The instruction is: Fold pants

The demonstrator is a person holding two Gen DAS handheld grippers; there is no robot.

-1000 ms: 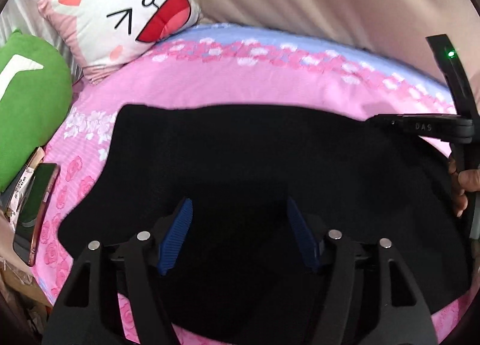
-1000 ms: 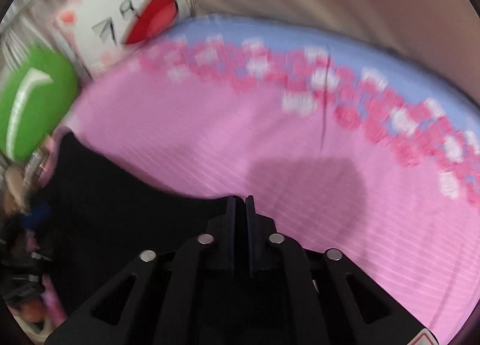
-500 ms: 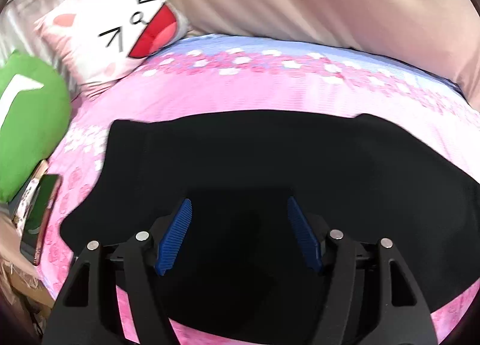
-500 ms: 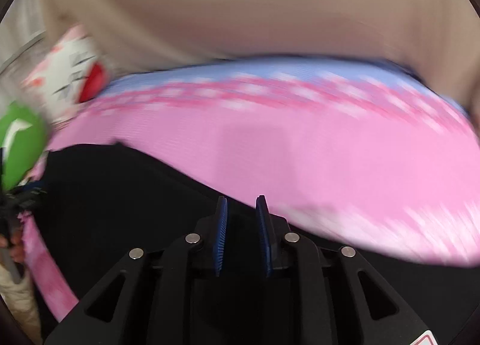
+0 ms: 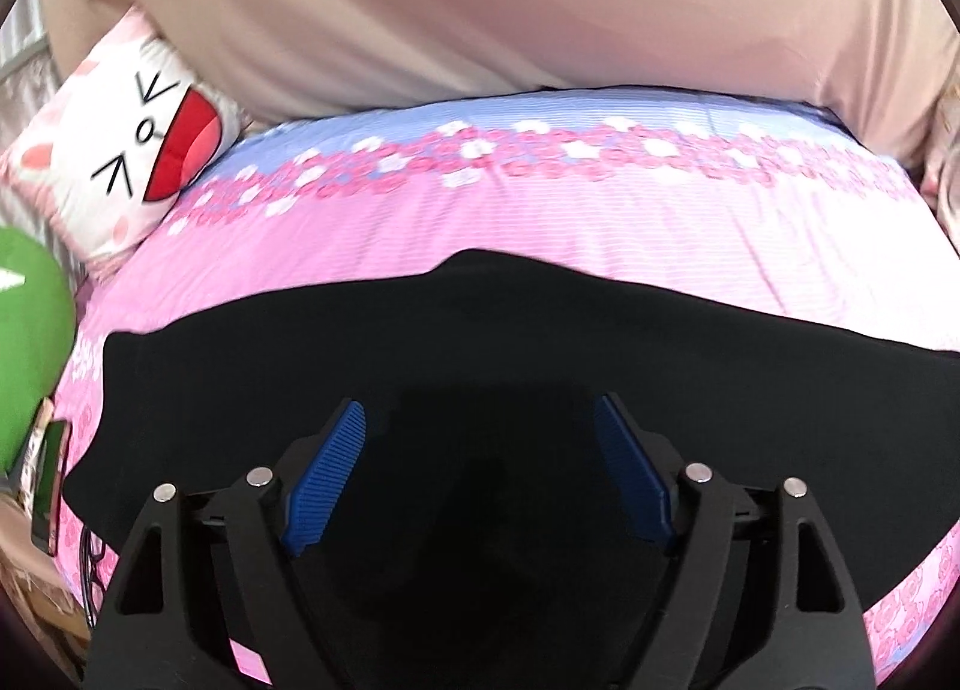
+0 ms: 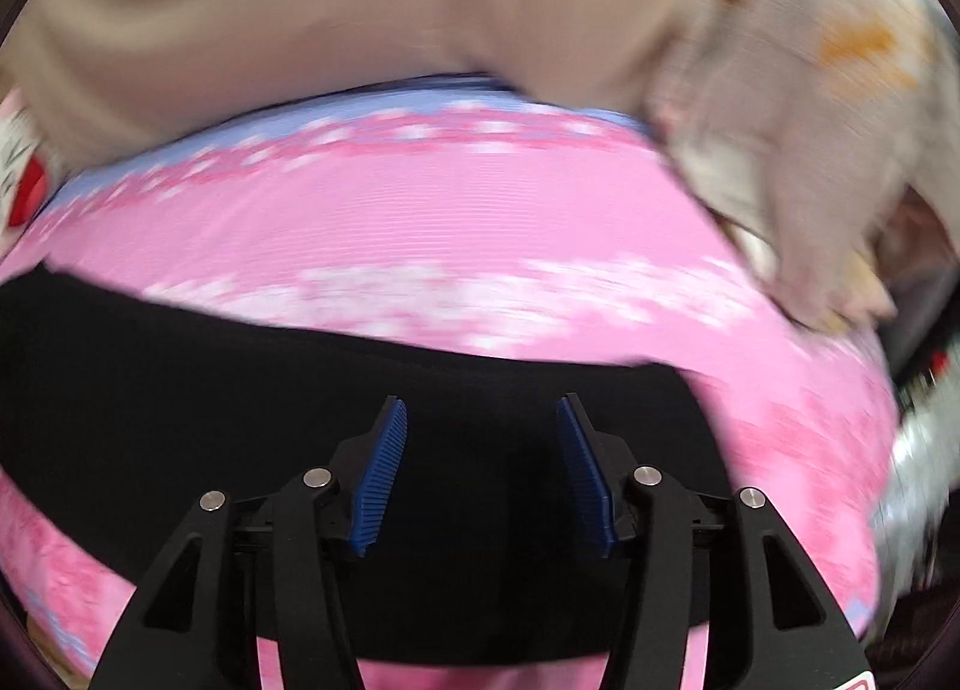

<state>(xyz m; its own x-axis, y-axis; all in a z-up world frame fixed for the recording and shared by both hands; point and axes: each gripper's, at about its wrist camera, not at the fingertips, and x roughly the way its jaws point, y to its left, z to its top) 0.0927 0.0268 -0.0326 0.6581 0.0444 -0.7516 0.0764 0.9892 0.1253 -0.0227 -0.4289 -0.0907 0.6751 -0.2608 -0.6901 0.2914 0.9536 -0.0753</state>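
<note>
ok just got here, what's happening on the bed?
A person is folding black pants on a pink floral bedsheet, holding a gripper in each hand. The pants lie flat across the sheet. The left gripper and the right gripper are both over the fabric with their fingers opening and nothing pinched between them. So neither holds the pants at this moment. A cat-face pillow and a green cushion sit off to the side.

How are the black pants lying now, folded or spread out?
Folded, it seems: the black pants lie flat on the pink sheet as one compact dark slab, no separate legs visible. Layers cannot be told.
</note>
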